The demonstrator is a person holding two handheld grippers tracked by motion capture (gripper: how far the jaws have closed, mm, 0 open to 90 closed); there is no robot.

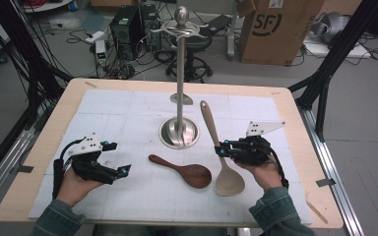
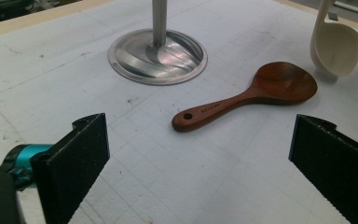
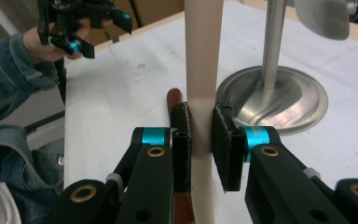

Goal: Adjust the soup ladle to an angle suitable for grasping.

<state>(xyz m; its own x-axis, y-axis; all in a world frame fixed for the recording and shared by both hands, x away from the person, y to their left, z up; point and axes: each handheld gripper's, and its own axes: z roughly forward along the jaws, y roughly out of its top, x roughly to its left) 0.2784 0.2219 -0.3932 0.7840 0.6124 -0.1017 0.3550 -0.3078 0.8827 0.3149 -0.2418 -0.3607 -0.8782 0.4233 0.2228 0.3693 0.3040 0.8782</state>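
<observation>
High view: the pale spoon sits right of centre on the white mat, its bowl toward you and its long handle pointing away toward the metal stand. Your right gripper pinches that handle partway along; in the right gripper view both black pads press flat against the two sides of the pale handle, with the stand's round base just behind it to the right. Whether the bowl touches the mat you cannot tell from these pictures. Just to the left of the pale spoon lies the dark wooden spoon, flat on the mat, its bowl nearly touching the pale bowl and its handle angled toward your left. Your left gripper rests near the mat's left front, well apart from both spoons, jaws spread wide with nothing between them. The mat covers a wooden table.
</observation>
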